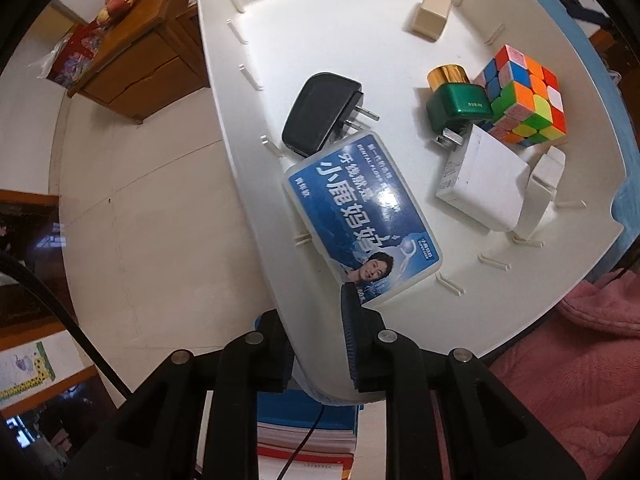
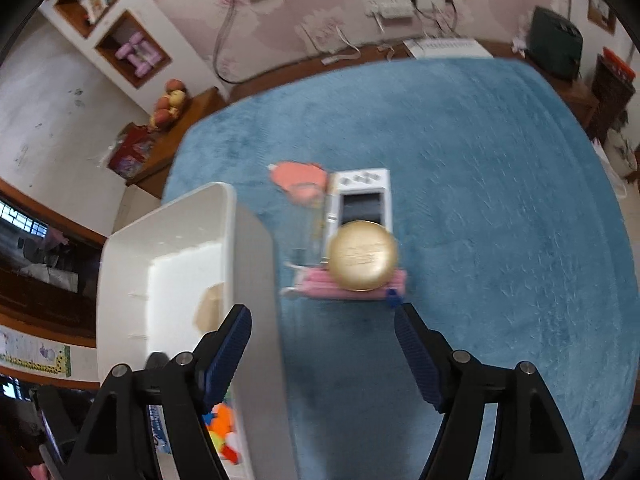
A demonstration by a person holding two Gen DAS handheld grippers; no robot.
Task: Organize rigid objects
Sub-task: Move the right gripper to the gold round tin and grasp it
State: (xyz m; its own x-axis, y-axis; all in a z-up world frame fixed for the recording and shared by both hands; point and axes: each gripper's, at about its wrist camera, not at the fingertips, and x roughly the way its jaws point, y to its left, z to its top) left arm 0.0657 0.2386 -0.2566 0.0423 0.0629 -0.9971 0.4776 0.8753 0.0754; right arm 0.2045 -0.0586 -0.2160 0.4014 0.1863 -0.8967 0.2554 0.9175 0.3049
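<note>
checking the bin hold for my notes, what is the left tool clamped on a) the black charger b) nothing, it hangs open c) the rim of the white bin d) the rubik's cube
c: in the left wrist view the left tool has one finger outside and one inside the white bin, pinching its wall, while the black charger lies loose inside.

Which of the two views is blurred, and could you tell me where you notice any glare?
Right wrist view: motion-blurred throughout, so the gold round tin and the white device behind it look smeared and unreadable. Left wrist view: sharp, yet overhead light glares on the white bin floor and on the blue floss box; fisheye distortion bends the bin's walls.
</note>
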